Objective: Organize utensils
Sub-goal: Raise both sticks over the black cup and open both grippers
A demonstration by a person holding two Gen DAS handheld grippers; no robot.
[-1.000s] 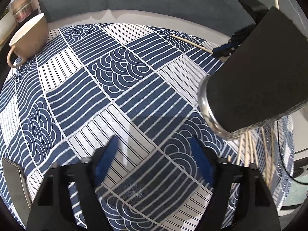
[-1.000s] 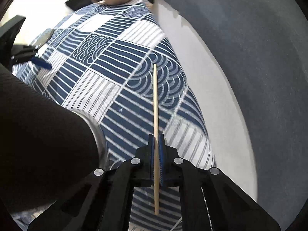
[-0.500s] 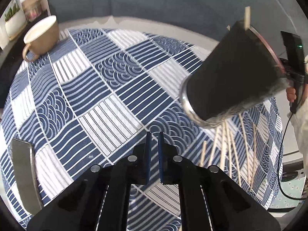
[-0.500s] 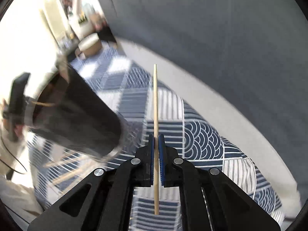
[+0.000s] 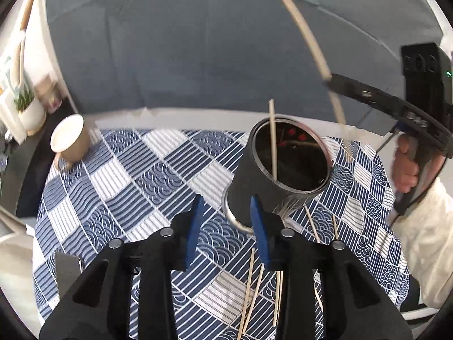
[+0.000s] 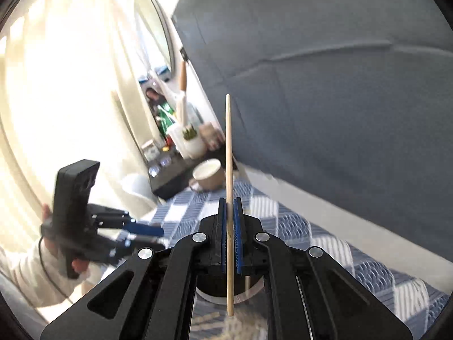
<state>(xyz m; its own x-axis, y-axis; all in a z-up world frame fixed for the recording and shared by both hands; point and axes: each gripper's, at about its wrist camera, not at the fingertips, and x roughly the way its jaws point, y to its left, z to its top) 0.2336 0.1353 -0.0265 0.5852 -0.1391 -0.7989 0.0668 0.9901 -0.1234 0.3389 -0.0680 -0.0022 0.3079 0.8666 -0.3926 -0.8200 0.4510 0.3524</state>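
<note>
Chopstick [image 6: 228, 170] | clamped upright in right hand-held gripper [image 6: 230, 235] | black holder cup [image 5: 283, 170] directly below | left hand-held gripper [image 5: 226, 226] opening, empty.

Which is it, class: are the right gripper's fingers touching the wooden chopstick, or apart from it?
Touching. The right wrist view shows the right gripper with both blue fingers pressed against the wooden chopstick, no gap either side.

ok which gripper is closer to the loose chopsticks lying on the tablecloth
Left. The left gripper, its opening fingers holding nothing, hangs just over the loose chopsticks. The right gripper is raised beyond the black holder, shut on a single chopstick.
</note>
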